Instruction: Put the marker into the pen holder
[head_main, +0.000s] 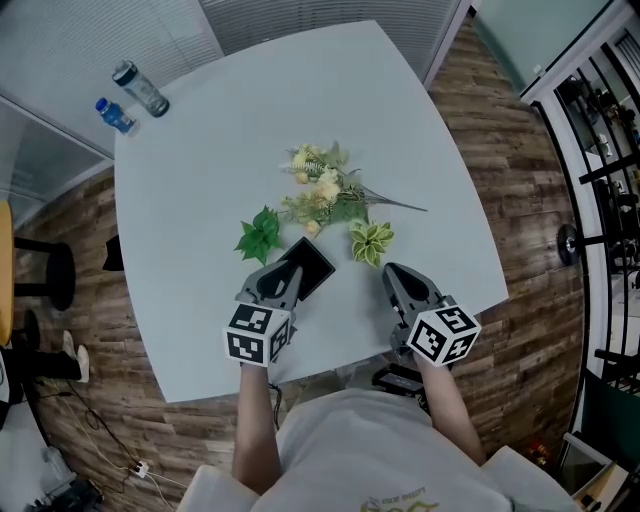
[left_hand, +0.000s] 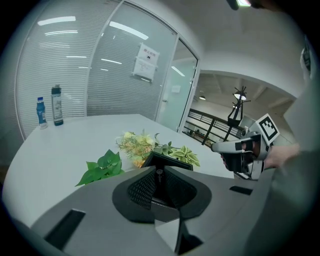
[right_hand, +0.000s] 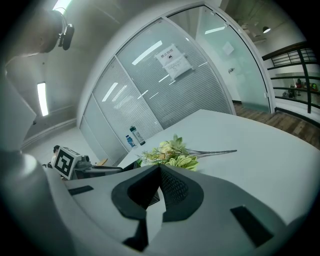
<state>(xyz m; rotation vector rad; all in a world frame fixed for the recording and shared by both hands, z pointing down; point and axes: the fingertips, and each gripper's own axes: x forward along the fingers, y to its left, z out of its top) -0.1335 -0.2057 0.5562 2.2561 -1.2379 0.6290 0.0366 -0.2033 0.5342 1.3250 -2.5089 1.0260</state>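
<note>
The black square pen holder (head_main: 312, 262) stands on the white table (head_main: 200, 300), just in front of me; in the left gripper view the pen holder (left_hand: 170, 161) is straight ahead of the jaws. My left gripper (head_main: 289, 274) is at its near left corner, shut on a thin dark marker (left_hand: 159, 176) that points forward towards the holder. My right gripper (head_main: 393, 271) hovers to the right of the holder, apart from it. Its jaws meet at the tips with nothing between them.
Artificial flowers (head_main: 325, 190), a green leaf sprig (head_main: 262, 236) and a pale striped leaf cluster (head_main: 371, 241) lie just beyond the holder. Two bottles (head_main: 138, 88) stand at the far left corner. The table's near edge runs under my grippers.
</note>
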